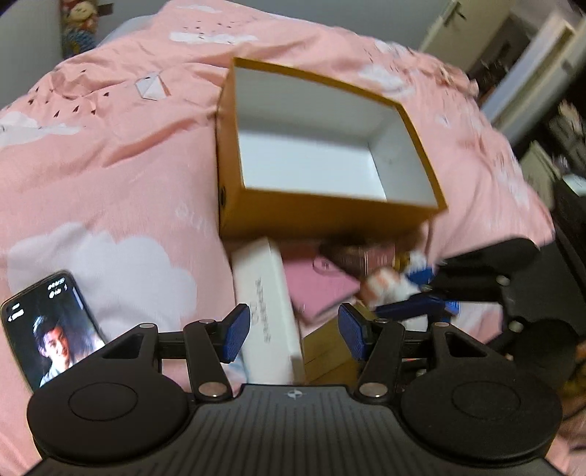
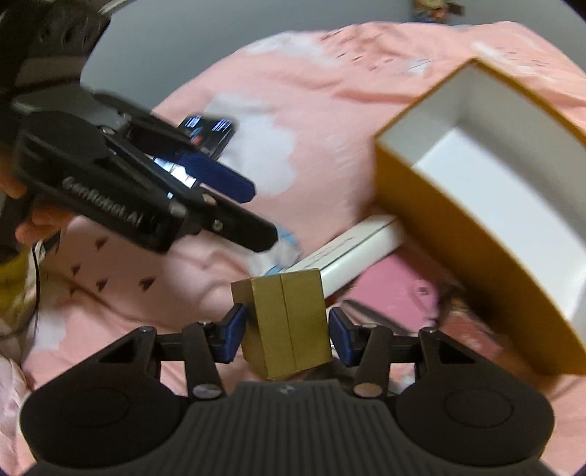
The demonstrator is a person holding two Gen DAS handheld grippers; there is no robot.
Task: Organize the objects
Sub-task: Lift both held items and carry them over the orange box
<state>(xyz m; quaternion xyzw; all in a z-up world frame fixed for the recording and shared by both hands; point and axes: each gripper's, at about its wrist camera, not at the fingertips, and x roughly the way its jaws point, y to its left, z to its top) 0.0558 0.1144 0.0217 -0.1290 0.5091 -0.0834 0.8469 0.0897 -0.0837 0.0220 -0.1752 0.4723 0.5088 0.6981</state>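
Note:
An open, empty orange box (image 1: 329,153) with a white inside sits on the pink bed; it also shows at the right of the right wrist view (image 2: 476,205). In front of it lie a long white box (image 1: 267,311), a pink flat item (image 1: 318,289) and a small gold box (image 2: 289,326). My right gripper (image 2: 285,337) has its pads on either side of the gold box, with slight gaps visible. My left gripper (image 1: 295,333) is open and empty above the white box (image 2: 359,249). A small blue-and-white toy (image 1: 399,282) lies by the pile.
A phone (image 1: 51,326) with a lit screen lies on the pink bedcover (image 1: 110,175) at the left. Shelves and furniture (image 1: 542,91) stand beyond the bed's right edge. A doll (image 1: 78,25) hangs at the far wall.

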